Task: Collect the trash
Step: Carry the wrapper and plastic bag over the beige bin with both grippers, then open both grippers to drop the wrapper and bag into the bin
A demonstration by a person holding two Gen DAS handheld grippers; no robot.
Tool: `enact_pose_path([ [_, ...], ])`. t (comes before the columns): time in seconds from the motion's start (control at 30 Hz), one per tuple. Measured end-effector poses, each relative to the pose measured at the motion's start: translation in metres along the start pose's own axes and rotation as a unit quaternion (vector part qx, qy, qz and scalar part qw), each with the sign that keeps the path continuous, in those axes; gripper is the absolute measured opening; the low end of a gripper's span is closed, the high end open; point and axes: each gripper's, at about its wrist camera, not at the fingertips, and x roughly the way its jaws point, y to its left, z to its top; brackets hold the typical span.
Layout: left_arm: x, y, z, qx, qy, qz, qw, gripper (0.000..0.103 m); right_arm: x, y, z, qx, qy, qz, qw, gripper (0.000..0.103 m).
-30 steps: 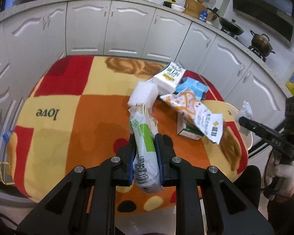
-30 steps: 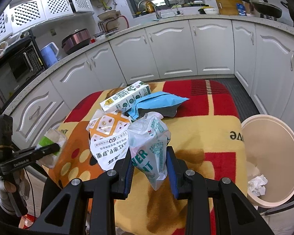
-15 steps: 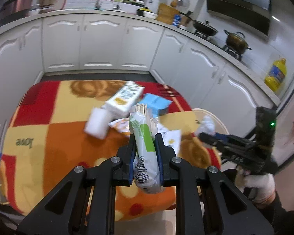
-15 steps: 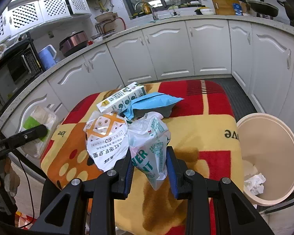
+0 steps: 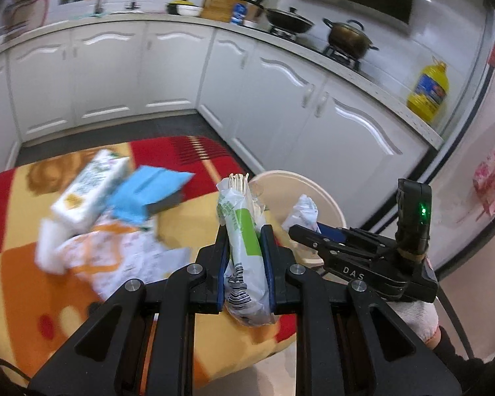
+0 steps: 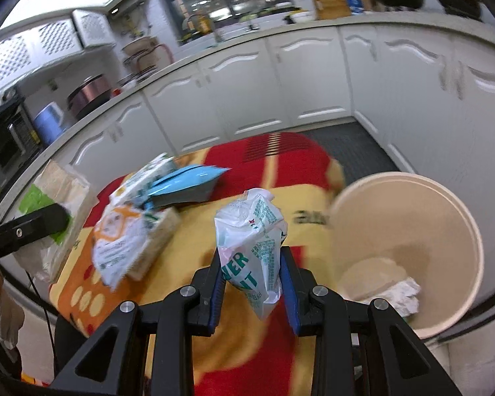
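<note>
My left gripper point(image 5: 244, 231) is shut on a clear packet of wooden sticks with a green label point(image 5: 242, 231), held above the table's right edge. My right gripper point(image 6: 251, 257) is shut on a crumpled white plastic bag with green print point(image 6: 252, 231), held left of the beige trash bin point(image 6: 458, 211). The bin holds crumpled white paper point(image 6: 399, 292). The bin also shows behind the packet in the left wrist view point(image 5: 326, 198), with the right gripper point(image 5: 297, 227) and its bag point(image 5: 302, 211) over its near side.
On the red, yellow and orange blanket-covered table point(image 6: 300, 171) lie a white carton point(image 5: 89, 188), a blue pouch point(image 5: 148, 194) and an orange-and-white printed bag point(image 6: 118, 241). White kitchen cabinets point(image 6: 280, 92) curve around. A yellow oil bottle point(image 5: 427, 90) stands on the counter.
Both grippers have swung right toward the bin with their loads. The bin now looks larger and closer in both views. The trash pile has shifted left.
</note>
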Motion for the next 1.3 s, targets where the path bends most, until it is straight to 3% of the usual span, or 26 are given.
enact_pose_path([
  [0.43,0.096,-0.055,0.021,0.016,0.049,-0.035,0.9981,0.016,-0.019,-0.088,0.009,0.055,-0.004,-0.070,0.996,0.030],
  [0.67,0.142,-0.075,0.029,0.023,0.071,-0.030,0.9968,0.016,-0.010,-0.115,0.012,0.073,0.002,-0.091,0.993,0.030],
  [1.03,0.180,-0.079,0.030,0.018,0.089,-0.011,0.9958,0.017,0.005,-0.139,0.005,0.099,0.015,-0.101,0.990,0.030],
  [1.1,0.185,-0.076,0.028,0.016,0.094,-0.009,0.9954,0.025,0.008,-0.141,0.004,0.105,0.017,-0.106,0.989,0.037],
  [1.13,0.188,-0.076,0.028,0.015,0.096,-0.009,0.9952,0.037,0.010,-0.142,0.006,0.108,0.018,-0.108,0.988,0.048],
  [1.2,0.191,-0.075,0.027,0.011,0.096,-0.012,0.9953,0.055,0.012,-0.144,0.004,0.119,0.014,-0.106,0.987,0.050],
  [1.3,0.192,-0.072,0.027,0.006,0.096,-0.013,0.9953,0.058,0.012,-0.146,0.001,0.123,0.015,-0.106,0.987,0.050],
])
